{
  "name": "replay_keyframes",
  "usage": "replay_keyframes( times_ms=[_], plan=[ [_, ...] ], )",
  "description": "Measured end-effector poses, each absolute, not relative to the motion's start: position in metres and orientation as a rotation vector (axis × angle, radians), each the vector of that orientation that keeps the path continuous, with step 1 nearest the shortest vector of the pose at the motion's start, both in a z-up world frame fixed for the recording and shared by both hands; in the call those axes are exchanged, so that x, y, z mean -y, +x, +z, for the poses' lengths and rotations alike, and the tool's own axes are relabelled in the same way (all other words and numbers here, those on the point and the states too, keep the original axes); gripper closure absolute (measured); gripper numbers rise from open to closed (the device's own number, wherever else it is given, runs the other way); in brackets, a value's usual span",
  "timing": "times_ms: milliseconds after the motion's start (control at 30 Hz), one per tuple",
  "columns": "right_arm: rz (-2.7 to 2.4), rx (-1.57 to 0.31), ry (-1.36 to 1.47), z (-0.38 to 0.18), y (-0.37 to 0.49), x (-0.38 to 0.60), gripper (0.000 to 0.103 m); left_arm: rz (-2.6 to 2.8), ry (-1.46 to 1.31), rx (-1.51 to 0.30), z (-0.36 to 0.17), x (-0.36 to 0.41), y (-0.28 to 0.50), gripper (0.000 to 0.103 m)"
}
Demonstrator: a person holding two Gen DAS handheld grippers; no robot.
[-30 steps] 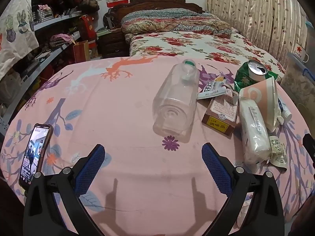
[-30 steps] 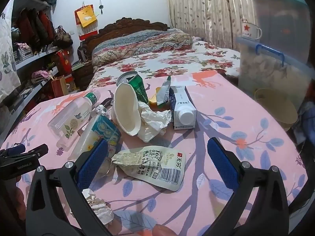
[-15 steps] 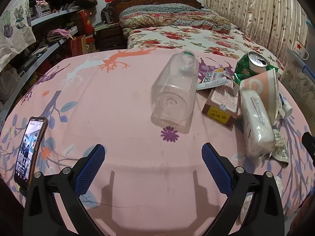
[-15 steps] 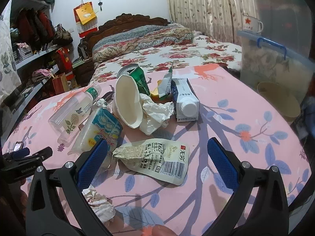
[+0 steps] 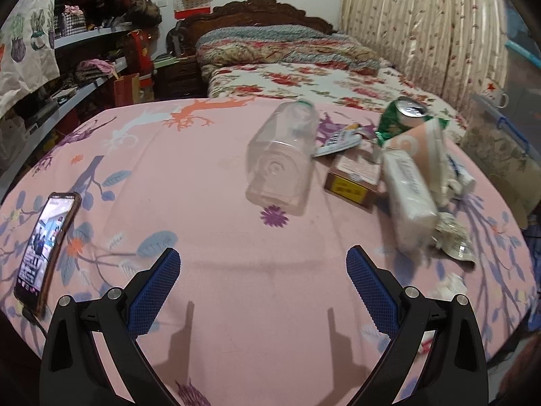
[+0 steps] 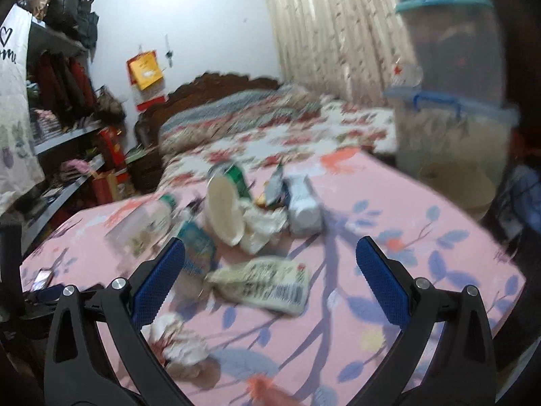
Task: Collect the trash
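Trash lies in a heap on the pink floral tablecloth (image 5: 189, 176). A clear plastic bottle (image 5: 282, 155) lies on its side ahead of my left gripper (image 5: 262, 264), which is open and empty above the cloth. Right of the bottle are a brown carton (image 5: 353, 181), a tissue pack (image 5: 407, 193), a paper bowl (image 5: 426, 149) and a green can (image 5: 404, 115). My right gripper (image 6: 270, 253) is open and empty, just short of a flattened white wrapper (image 6: 267, 282). Beyond it are the bowl (image 6: 225, 215), a milk carton (image 6: 302, 204) and crumpled paper (image 6: 181, 341). The right wrist view is blurred.
A lit phone (image 5: 44, 247) lies at the cloth's left edge. A flowered bed (image 5: 304, 77) stands behind the table, shelves (image 5: 77, 91) at left, curtains (image 5: 422, 30) at right. Stacked plastic storage bins (image 6: 449, 108) and a beige bucket (image 6: 460, 186) stand right of the table.
Both grippers stay open. The left view has tilted up slightly, with the bottle a little further left. The right gripper has risen and swung, so its view now blurs and the trash sits lower and farther.
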State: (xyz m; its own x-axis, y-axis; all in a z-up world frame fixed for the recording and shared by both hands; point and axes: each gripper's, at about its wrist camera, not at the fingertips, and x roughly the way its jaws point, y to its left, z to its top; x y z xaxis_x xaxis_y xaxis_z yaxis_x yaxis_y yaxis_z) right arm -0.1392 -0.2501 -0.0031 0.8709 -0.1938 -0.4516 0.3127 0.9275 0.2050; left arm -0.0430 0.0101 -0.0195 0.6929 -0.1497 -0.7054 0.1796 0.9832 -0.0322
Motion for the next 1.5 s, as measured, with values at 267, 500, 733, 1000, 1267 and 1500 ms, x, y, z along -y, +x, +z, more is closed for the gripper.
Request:
replay_keyframes(
  times_ms=[267, 500, 733, 1000, 1267, 1500],
  plan=[
    [-0.257, -0.48, 0.325, -0.01, -0.133, 0.257, 0.003, -0.32, 0.053, -0.687, 0.001, 0.0, -0.052, 0.009],
    [-0.231, -0.483, 0.268, -0.008, -0.133, 0.244, 0.003, -0.299, -0.016, -0.419, 0.062, 0.004, -0.047, 0.009],
    [-0.228, -0.499, 0.274, -0.009, -0.133, 0.244, 0.003, -0.301, 0.043, -0.408, 0.058, 0.016, -0.051, 0.009],
    [-0.183, -0.49, 0.234, -0.007, -0.13, 0.234, 0.003, -0.273, -0.01, -0.422, 0.05, -0.003, -0.052, 0.009],
    [-0.161, -0.501, 0.244, -0.01, -0.127, 0.235, 0.003, -0.267, 0.0, -0.444, 0.042, -0.003, -0.052, 0.009],
    [-0.153, -0.504, 0.241, -0.011, -0.125, 0.234, 0.003, -0.25, 0.007, -0.468, 0.04, -0.002, -0.049, 0.009]
  ],
)
